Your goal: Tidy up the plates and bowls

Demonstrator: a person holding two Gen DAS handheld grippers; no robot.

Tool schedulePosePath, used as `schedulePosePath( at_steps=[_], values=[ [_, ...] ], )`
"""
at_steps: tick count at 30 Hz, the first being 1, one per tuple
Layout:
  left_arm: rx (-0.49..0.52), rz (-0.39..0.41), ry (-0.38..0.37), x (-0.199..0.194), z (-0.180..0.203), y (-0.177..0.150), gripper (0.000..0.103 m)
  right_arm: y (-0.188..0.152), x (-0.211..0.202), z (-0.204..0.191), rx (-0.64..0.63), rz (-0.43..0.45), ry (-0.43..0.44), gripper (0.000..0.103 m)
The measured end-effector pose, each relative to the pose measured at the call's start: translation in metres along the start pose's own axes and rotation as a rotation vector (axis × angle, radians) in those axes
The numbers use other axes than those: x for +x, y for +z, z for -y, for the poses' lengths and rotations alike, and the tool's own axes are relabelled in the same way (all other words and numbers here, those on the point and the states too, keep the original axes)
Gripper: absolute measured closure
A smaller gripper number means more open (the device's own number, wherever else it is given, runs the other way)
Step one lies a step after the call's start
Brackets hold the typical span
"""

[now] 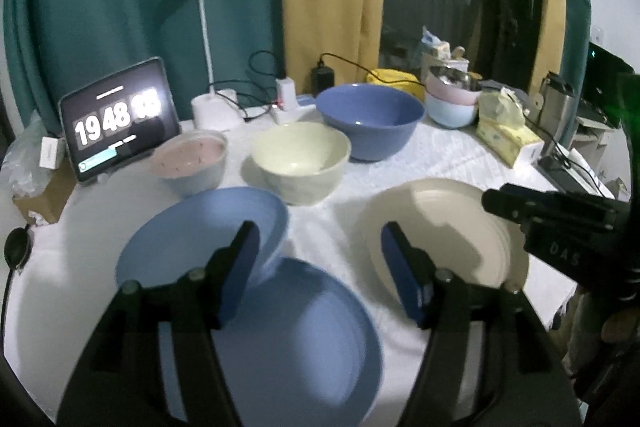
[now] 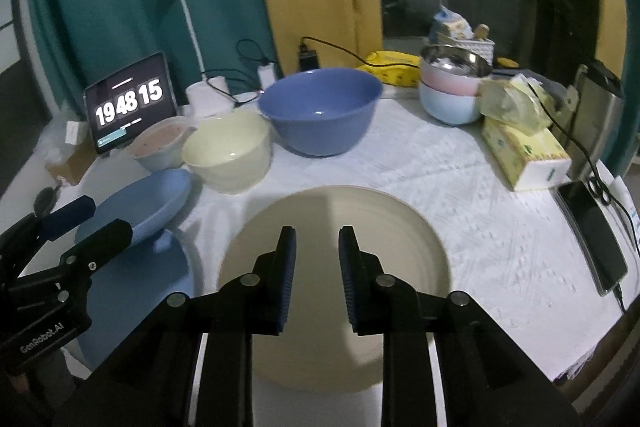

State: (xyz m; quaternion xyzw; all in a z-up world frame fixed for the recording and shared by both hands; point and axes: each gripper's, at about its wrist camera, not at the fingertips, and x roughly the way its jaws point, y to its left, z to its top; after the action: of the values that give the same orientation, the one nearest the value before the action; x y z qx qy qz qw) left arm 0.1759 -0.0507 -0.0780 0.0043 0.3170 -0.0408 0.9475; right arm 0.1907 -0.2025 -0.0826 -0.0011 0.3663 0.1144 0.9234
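Note:
A light blue plate leans tilted, its lower edge resting on a second blue plate that lies flat on the white cloth. My left gripper is open around the tilted plate's right rim, and neither pad presses on it. From the right wrist view the left gripper sits just left of the tilted plate. My right gripper hovers over a cream plate with a narrow gap and nothing between its fingers. Behind stand a cream bowl and a big blue bowl.
At the back left are a pink-filled tub, a tablet clock and a desk lamp. Stacked pastel bowls topped by a steel bowl, a tissue box, a flask and a phone with cables crowd the right side.

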Motion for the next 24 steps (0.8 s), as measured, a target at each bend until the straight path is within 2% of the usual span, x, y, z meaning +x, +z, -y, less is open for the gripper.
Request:
schedulePosePath(
  at_steps=[5,9,21,23,24],
  values=[
    [-0.012,0.036,-0.003,-0.010,-0.018,-0.001,0.038,0.004,0.002,-0.022,-0.037,-0.001,0.016,0.079],
    [-0.053,0.023,-0.002,-0.012,-0.039,-0.004,0.038,0.007,0.003,-0.040,-0.067,0.001,0.032,0.079],
    [-0.164,0.034,0.089,-0.019,-0.105,-0.012,0.038,0.016,0.014,-0.080,-0.121,-0.013,0.075,0.078],
    [-0.179,0.029,0.102,-0.017,-0.114,-0.014,0.038,0.017,0.018,-0.088,-0.132,-0.018,0.084,0.071],
    [-0.185,0.024,0.110,-0.016,-0.119,-0.015,0.038,0.018,0.020,-0.090,-0.134,-0.020,0.091,0.061]
  ],
)
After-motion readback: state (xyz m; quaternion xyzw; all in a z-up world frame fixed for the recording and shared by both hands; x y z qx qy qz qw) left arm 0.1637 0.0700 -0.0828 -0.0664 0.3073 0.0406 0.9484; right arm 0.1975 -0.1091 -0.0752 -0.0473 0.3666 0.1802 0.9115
